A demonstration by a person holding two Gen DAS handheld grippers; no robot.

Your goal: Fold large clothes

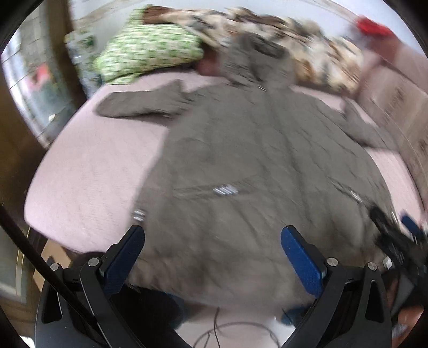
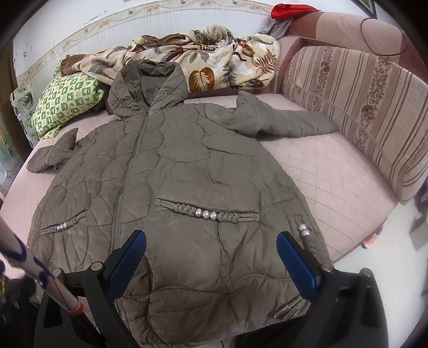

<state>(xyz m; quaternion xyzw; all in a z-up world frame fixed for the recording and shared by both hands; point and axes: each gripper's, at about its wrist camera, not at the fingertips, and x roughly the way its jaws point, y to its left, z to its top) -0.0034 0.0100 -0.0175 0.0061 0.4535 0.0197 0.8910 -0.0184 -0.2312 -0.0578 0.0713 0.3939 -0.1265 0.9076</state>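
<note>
Right now, nearest to me, both of my grippers hang over the lower hem of the jacket with nothing between their fingers. My left gripper [image 1: 212, 235] has its jaws spread wide, blue pads facing each other across bare quilted fabric; that view is smeared by blur, so fine detail is lost. My right gripper [image 2: 211, 241] is just as widely parted, also holding nothing, poised above the hem on the jacket's pocket side.

Under them the olive-grey quilted jacket [image 2: 171, 182] lies flat, front up and zipped, on the pink quilted couch seat [image 2: 329, 171]. A braided pocket trim with three pearly beads [image 2: 205, 214] sits just beyond my right gripper's fingers. Further out, one sleeve [image 2: 289, 124] stretches toward the striped backrest cushion [image 2: 355, 107], and the other sleeve [image 2: 50, 155] reaches the opposite edge of the seat. The hood [image 2: 149, 88] rests at the far end, touching a leaf-print blanket [image 2: 208, 61], with a green patterned pillow [image 2: 67, 101] beside it. Farthest off, something red [image 2: 286, 10] sits on top of the couch back.
</note>
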